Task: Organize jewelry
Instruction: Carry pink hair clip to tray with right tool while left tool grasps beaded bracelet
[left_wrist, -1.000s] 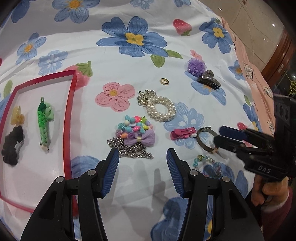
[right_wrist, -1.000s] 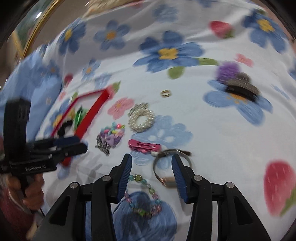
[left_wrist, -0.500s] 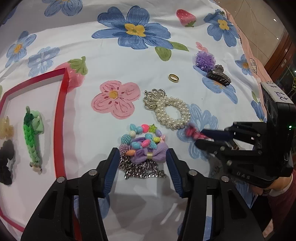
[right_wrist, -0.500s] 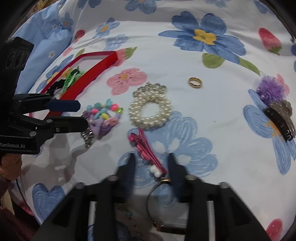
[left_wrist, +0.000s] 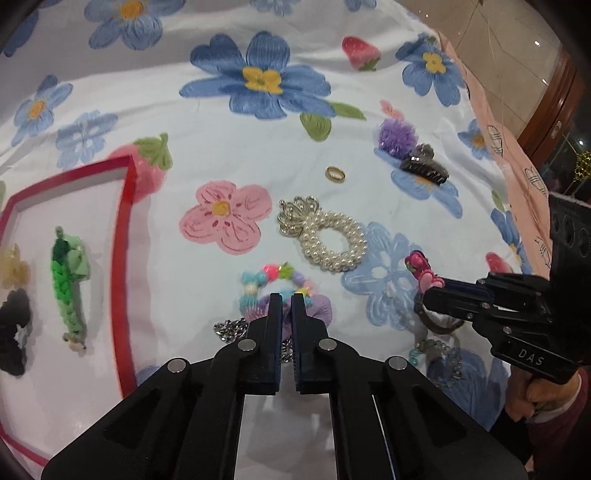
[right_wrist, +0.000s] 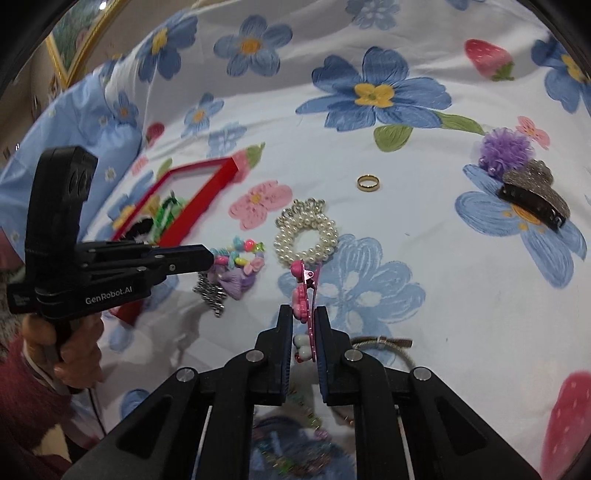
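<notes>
delta: left gripper (left_wrist: 286, 301) was spread, now pinched on the purple bow (left_wrist: 317, 308) of the bead bracelet (right_wrist: 240, 258) | right gripper (right_wrist: 303, 314) was spread, now clamps the pink hair clip (right_wrist: 304, 291), lifted off the floral cloth (right_wrist: 424, 206) | left view only: full interior of red tray (left_wrist: 123, 236) with green clip (left_wrist: 68, 280) | clip: pink, edge-on, white beads at base
</notes>
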